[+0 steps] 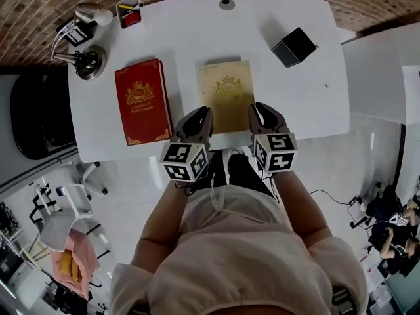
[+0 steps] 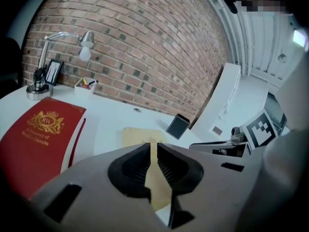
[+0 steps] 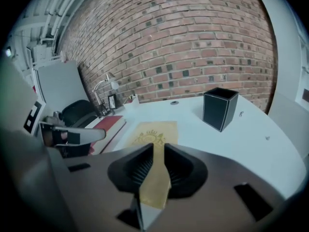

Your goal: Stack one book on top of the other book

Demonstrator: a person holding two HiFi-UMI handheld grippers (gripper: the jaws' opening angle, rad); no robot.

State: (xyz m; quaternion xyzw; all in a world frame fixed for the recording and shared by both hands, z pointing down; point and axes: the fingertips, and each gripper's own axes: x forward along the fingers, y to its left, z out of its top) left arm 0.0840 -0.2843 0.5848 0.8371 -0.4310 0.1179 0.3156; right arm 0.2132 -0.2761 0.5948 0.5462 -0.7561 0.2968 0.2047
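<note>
Left gripper (image 1: 197, 118) and right gripper (image 1: 262, 115) hover clenched and empty at the near edge of the tan book (image 1: 226, 94); the red book (image 1: 142, 102) lies left. Best to open both, pinch the near corners evenly, and lift level.

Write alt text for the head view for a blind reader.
Seen from above, a person holds the left gripper and right gripper, both shut, at the near edge of a tan book on a white table. A red book lies beside it, apart; a black box sits farther back.
</note>
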